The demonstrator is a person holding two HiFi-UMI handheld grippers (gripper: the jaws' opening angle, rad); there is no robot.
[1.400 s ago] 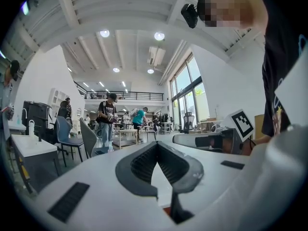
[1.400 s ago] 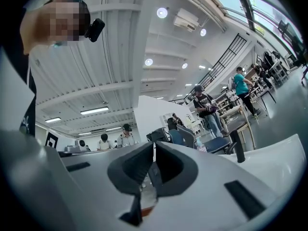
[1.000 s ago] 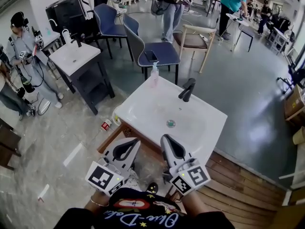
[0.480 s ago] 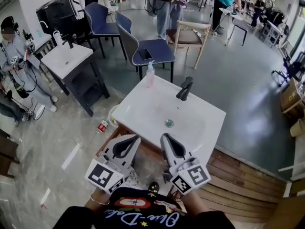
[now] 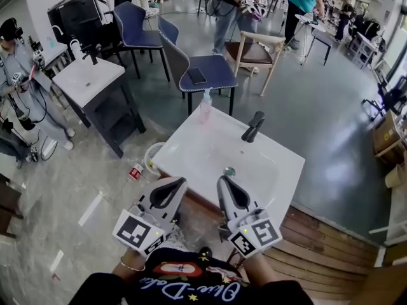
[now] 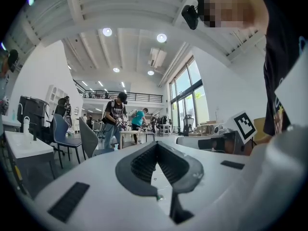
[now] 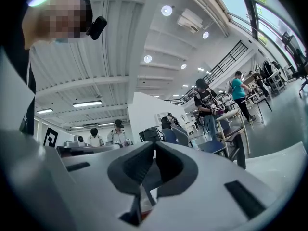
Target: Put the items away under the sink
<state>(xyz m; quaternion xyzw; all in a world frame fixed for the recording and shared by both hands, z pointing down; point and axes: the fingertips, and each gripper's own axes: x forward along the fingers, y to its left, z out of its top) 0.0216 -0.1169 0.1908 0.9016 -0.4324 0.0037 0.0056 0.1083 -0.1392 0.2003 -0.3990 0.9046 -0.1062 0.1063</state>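
Note:
A white sink [image 5: 191, 146] with a black faucet [image 5: 253, 127] and a pink soap bottle [image 5: 205, 106] at its far edge stands on a wooden cabinet in front of me. Both grippers are held up near its front edge, side by side, tips pointing at the basin. The left gripper [image 5: 173, 184] is shut with nothing in it, and the left gripper view shows its jaws meeting at the tips [image 6: 156, 146]. The right gripper [image 5: 224, 184] is shut and empty too, jaws closed in its own view [image 7: 154, 147]. The cabinet's inside is hidden.
A red can [image 5: 134, 171] and a white bucket [image 5: 150, 158] sit on the floor left of the sink. Behind are a blue chair [image 5: 206, 72] with a phone on it, a second sink stand [image 5: 87, 79], several people, and a wooden platform [image 5: 331, 259] at right.
The head view has shifted a little, so the sink sits slightly lower and further right. Both grippers keep their pose and stay shut. People in the background have moved.

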